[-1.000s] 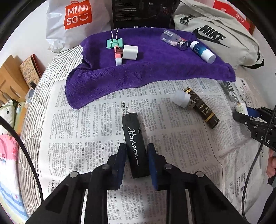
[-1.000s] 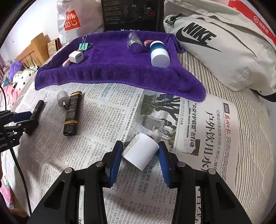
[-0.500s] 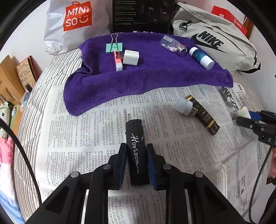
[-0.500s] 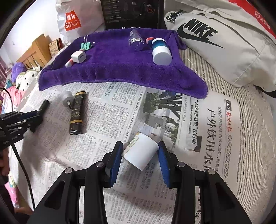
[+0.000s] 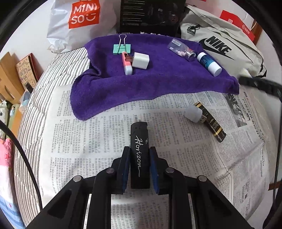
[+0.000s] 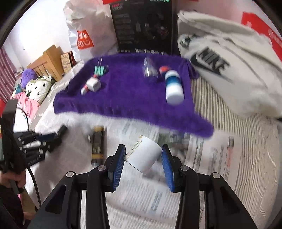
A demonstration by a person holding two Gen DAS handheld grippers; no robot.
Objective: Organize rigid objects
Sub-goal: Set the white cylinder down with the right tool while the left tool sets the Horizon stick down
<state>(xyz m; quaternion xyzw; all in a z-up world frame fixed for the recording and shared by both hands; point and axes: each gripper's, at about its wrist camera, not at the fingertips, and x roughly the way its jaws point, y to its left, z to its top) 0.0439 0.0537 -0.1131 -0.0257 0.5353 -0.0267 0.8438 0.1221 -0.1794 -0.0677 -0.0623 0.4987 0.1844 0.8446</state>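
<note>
My left gripper [image 5: 139, 155] is shut on a black lighter marked "Horizon" [image 5: 139, 142], low over the newspaper [image 5: 84, 141]. My right gripper [image 6: 143, 155] is shut on a white cylindrical bottle [image 6: 143, 155] and holds it lifted above the newspaper; that view is blurred. The purple towel [image 5: 158, 82] lies beyond and carries a green binder clip [image 5: 122, 48], a white charger cube [image 5: 140, 60], a pink-white stick [image 5: 127, 64], a clear vial [image 5: 182, 50] and a blue-white bottle [image 5: 209, 63]. A white plug [image 5: 193, 114] and a black-gold tube [image 5: 210, 121] lie on the newspaper.
A Miniso bag [image 5: 77, 22], a black box [image 5: 149, 16] and a Nike bag [image 5: 225, 47] stand behind the towel. The striped bedsheet [image 5: 35, 112] surrounds the newspaper. Wooden furniture [image 6: 47, 61] and pillows are at the left.
My left gripper closed on the lighter. My right gripper has lifted the white bottle off the newspaper and swung toward the towel.
</note>
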